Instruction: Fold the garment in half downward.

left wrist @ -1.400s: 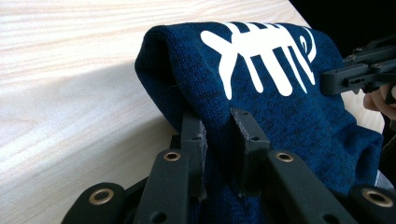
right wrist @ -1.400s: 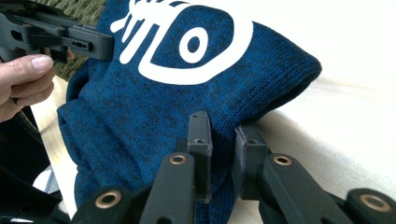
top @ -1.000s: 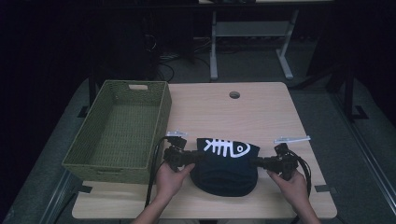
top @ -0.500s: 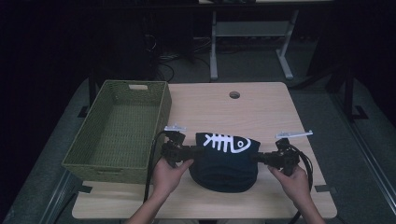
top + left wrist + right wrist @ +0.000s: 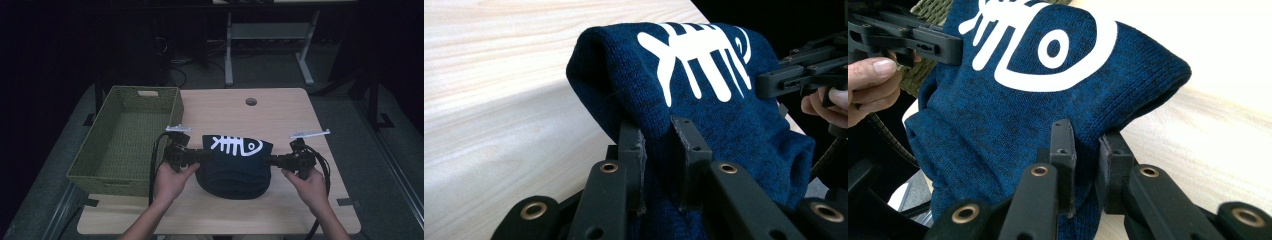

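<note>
Dark room, light wood table (image 5: pixel 280 107) with a cable hole near the far edge; a green woven basket (image 5: pixel 125 145) is sitting at the table's left side, nothing visible in it.

Navy knit garment (image 5: pixel 234 165) with a white fish-skeleton print is hanging between the two grippers, in front of the person, just right of the basket. Left gripper (image 5: pixel 192 156) is pinching the garment's left edge, right gripper (image 5: pixel 272 161) the right edge. In the left gripper view the jaws are nearly closed with a fold of knit (image 5: pixel 704 100) clamped between them; the right gripper view is showing the same, cloth (image 5: pixel 1048 100) squeezed in the narrow gap.

Change since a second ago: both hands have been rising together, and the top edge with the print is now sitting higher and stretched flatter. The lower part is bulging down, and whether it is touching the table is hard to tell.

Judging from that: lift is underway, grips are symmetric and holding. Likely next is carrying it left over the basket; sagging cloth may be catching the rim if height isn't enough.
</note>
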